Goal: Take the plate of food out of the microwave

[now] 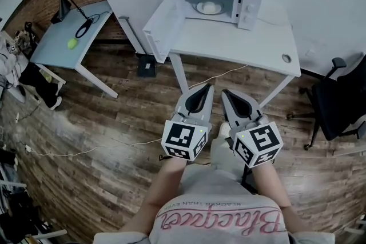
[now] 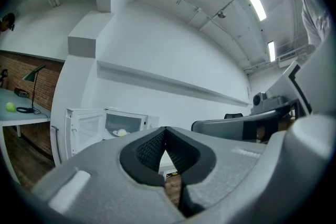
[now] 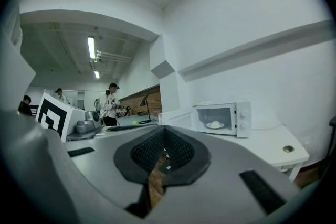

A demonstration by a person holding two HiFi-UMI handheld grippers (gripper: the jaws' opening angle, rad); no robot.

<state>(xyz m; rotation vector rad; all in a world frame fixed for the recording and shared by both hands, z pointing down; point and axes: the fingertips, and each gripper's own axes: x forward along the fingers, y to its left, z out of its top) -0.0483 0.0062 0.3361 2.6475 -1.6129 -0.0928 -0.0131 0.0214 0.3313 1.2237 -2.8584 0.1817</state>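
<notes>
A round white plate (image 1: pixel 209 7) with a pale lump of food sits inside the open microwave (image 1: pixel 245 6), well ahead of the left claw (image 1: pixel 206 88) and right claw (image 1: pixel 226 92), both pressed together, empty.

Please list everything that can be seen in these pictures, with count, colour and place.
microwave: 1, white, on the white table, door open
plate of food: 1, pale, inside the microwave
table: 1, white, ahead by the wall
desk: 1, light blue, far left
ball: 1, green, on the desk
lamp: 1, black, on the desk
chair: 1, black, right of the table
people: at least two, one in white, far off, right gripper view
left gripper: 1, grey, shut, empty
right gripper: 1, grey, shut, empty
</notes>
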